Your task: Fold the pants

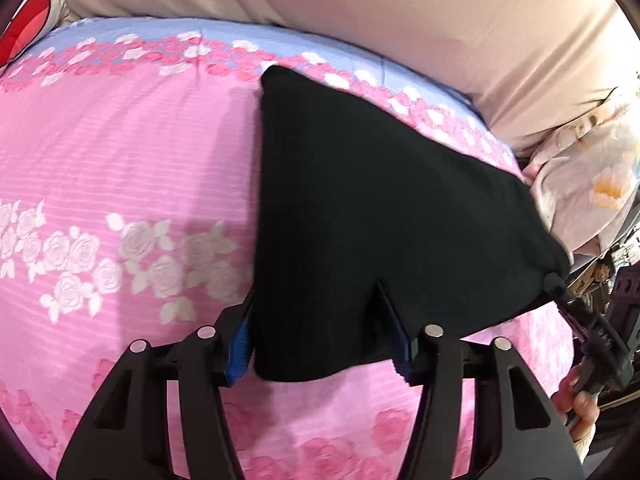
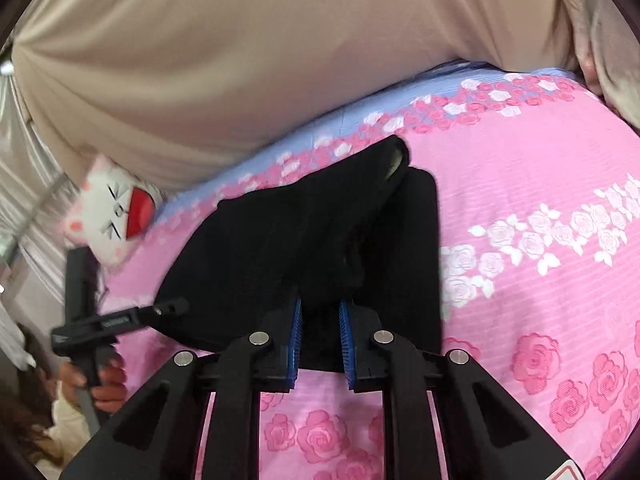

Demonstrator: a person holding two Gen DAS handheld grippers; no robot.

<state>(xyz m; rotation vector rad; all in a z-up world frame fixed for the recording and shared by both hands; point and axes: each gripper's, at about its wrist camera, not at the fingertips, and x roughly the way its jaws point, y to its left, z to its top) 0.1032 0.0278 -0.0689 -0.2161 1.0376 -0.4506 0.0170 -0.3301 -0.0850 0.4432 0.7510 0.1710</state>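
Both views are bright and evenly lit, with soft shadows on the pink bedspread [image 1: 120, 152] beside the black pants [image 1: 360, 208] — which show almost no detail. Fisheye bending curves everything, corners go dark, and edges smear slightly.

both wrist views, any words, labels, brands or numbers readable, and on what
No text reads clearly.
Left tongs: white print on the side bar, too blurred to read.
Right tongs: small white print on the body, too blurred to read.
Plush toy: drawn face marks only, no words.
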